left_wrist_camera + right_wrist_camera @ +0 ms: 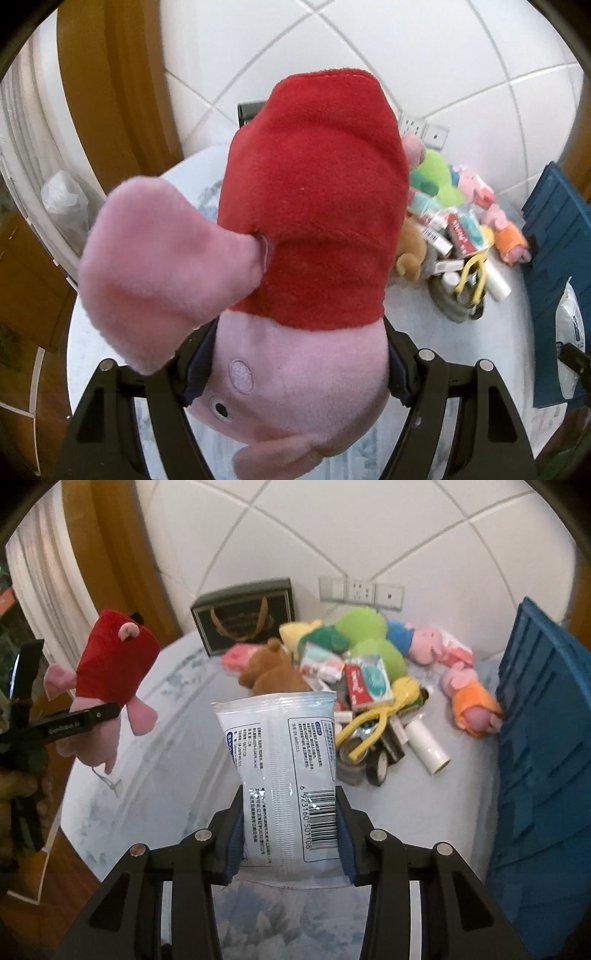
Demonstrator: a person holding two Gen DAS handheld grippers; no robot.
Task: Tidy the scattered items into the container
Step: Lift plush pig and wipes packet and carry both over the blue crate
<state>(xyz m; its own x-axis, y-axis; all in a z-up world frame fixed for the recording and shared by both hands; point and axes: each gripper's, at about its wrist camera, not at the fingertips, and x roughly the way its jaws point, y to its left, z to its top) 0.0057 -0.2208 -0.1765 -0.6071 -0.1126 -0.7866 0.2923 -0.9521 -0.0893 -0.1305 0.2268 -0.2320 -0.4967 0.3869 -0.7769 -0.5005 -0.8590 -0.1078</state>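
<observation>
Here, at the far left of the right wrist view, the left gripper (92, 716) is hanging above the table (155, 746), its jaws clamped on a pink pig plush in a red dress (110, 664); the left wrist view is showing the same toy (295, 229) upside down, its head pinched between the dark pads and its dress filling most of the frame. Moving rightward, the right gripper (290, 834) is gripping a white wipes packet (280, 760) by its lower end, blue pads pressing on both edges, the packet standing upright with its barcode facing the camera. Behind it, a dark gift box with a gold handle (243, 616) is sitting against the tiled wall. Further right, a heap of loose things is lying on the table: a brown teddy bear (269, 668), a green plush (369, 638), small cartons (365, 679), yellow tongs (373, 720), a white roll (428, 749), a pig plush in blue (417, 637) and a pig plush in orange (472, 701). At the right edge, the blue container (546, 746) is standing beside the heap, the orange-dressed pig touching its ribbed outer wall. Its inside is not showing in either view, so whether anything is lying in it cannot be told. Both held things are outside it.
</observation>
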